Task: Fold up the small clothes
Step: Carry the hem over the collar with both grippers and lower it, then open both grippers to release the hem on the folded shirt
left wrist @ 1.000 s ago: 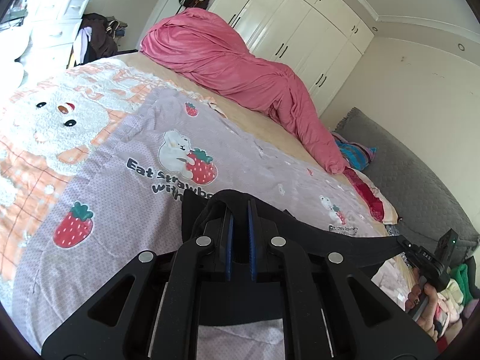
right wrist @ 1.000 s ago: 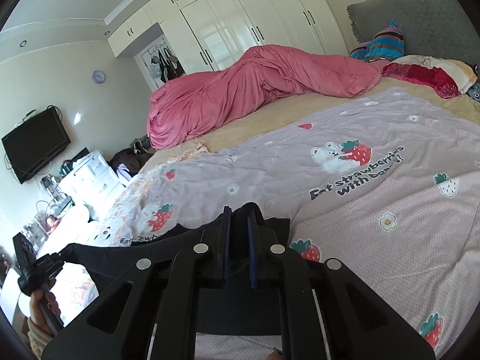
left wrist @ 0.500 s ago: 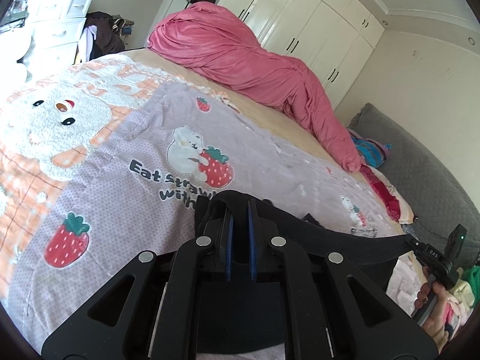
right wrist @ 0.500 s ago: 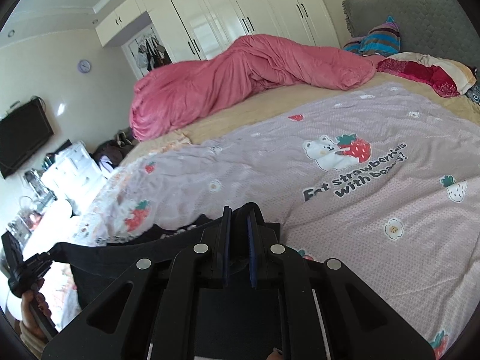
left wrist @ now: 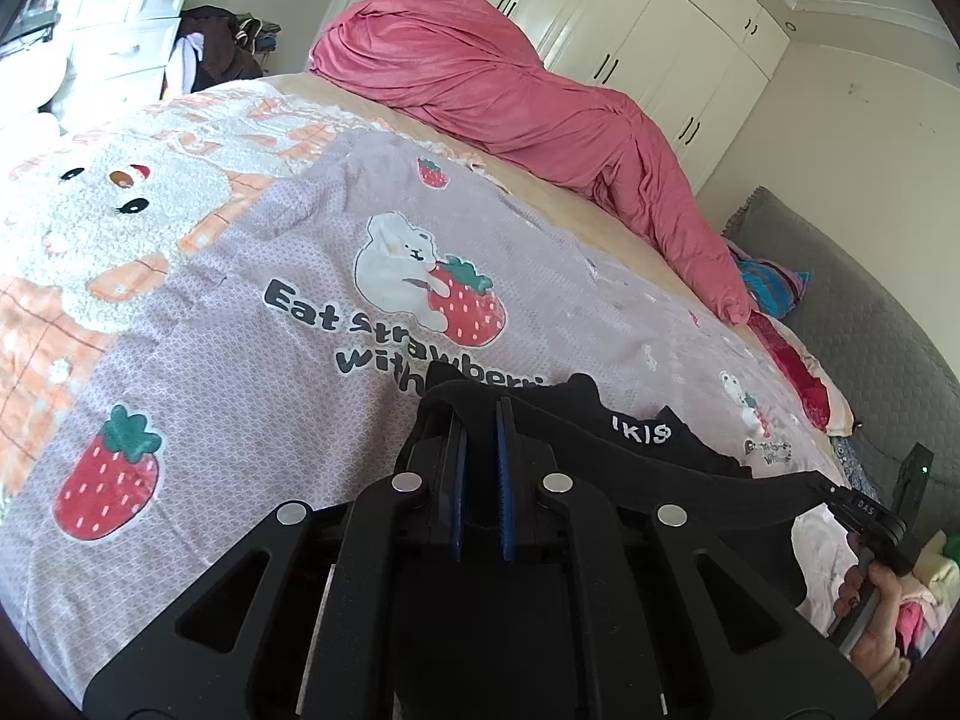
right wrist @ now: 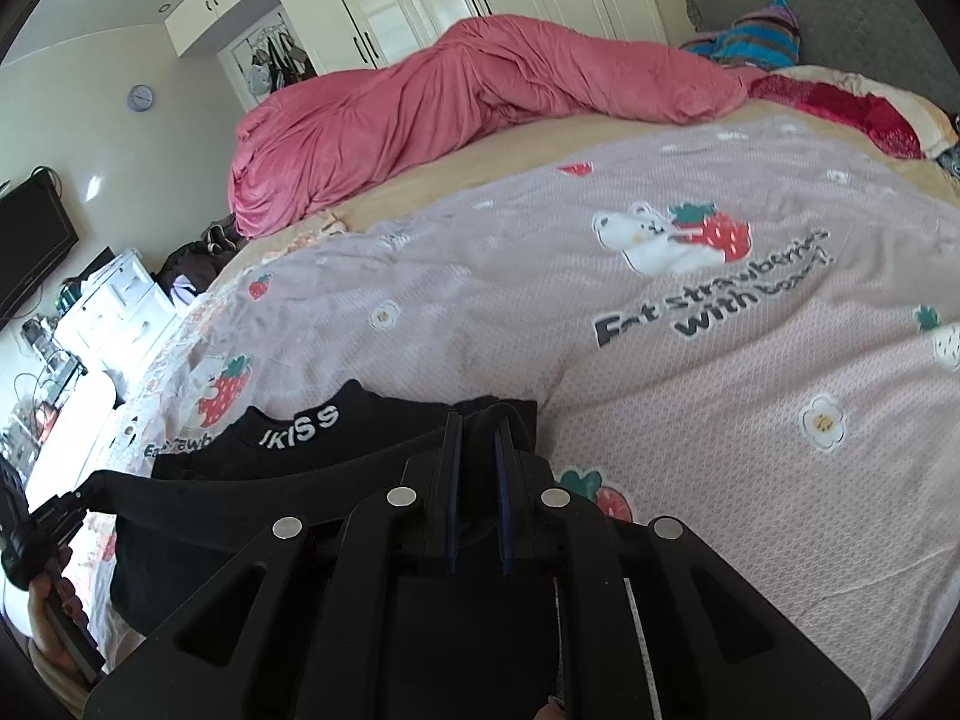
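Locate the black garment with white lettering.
The black garment with white lettering is stretched between left gripper and right gripper, low over the lilac strawberry-print blanket.

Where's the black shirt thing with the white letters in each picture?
Left wrist view: the black garment sits low, centre-right, stretched toward the right edge, white letters facing up.
Right wrist view: the same garment sits low on the left, letters near its upper edge.
Shared landmark: the pink duvet heaped behind it.

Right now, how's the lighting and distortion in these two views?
Left wrist view: bright daylight, the bedspread sharp, strong fisheye bending at the wardrobe. Right wrist view: equally bright, the black garment nearly featureless, corners vignetted black.
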### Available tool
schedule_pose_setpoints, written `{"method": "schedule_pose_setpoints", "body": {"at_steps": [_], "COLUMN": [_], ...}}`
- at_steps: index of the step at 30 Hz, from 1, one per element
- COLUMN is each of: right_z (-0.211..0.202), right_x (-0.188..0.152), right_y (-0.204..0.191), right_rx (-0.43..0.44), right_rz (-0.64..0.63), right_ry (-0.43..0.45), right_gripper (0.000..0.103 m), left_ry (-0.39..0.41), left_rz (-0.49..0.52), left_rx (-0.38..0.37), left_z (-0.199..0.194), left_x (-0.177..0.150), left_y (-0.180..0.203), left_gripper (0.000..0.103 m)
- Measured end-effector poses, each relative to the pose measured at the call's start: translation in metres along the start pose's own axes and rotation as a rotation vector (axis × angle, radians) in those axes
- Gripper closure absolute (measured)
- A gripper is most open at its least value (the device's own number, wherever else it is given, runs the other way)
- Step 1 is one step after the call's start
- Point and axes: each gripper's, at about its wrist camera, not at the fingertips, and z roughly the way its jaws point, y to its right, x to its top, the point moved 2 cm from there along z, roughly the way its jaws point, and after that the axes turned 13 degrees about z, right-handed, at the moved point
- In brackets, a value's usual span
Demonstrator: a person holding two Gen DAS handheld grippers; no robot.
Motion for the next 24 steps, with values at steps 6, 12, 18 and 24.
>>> {"method": "schedule_pose_setpoints", "body": {"at_steps": [6,12,18,24], "right_z": [0.005,0.009,0.009,0.002], "right_x": [-0.001,-0.002,-0.001,0.000], "right_y": [0.003,0.007,0.009,0.006], "right_rx": [-0.004,-0.001,0.000,-0.010], "right_rz": [0.007,0.026,0.040,0.026], "right_ry": [-0.011,-0.024,-0.020,0.004], "right_gripper": [0.094,0.091,0.074,0.067], "left_ry": [-0.003,-0.005,0.019,0.040], "left_rz": [0.011,0.029,0.037,0.059], "left_rx": [0.013,0.028,0.062,0.069], "left_z": [0.006,0.008,0.000,-0.010], "left_x": [0.001,-0.002,-0.001,-0.001], "left_y": [0.002,0.005,0.004,0.008], "left_gripper": [0.099,0.099,0.086,0.081]}}
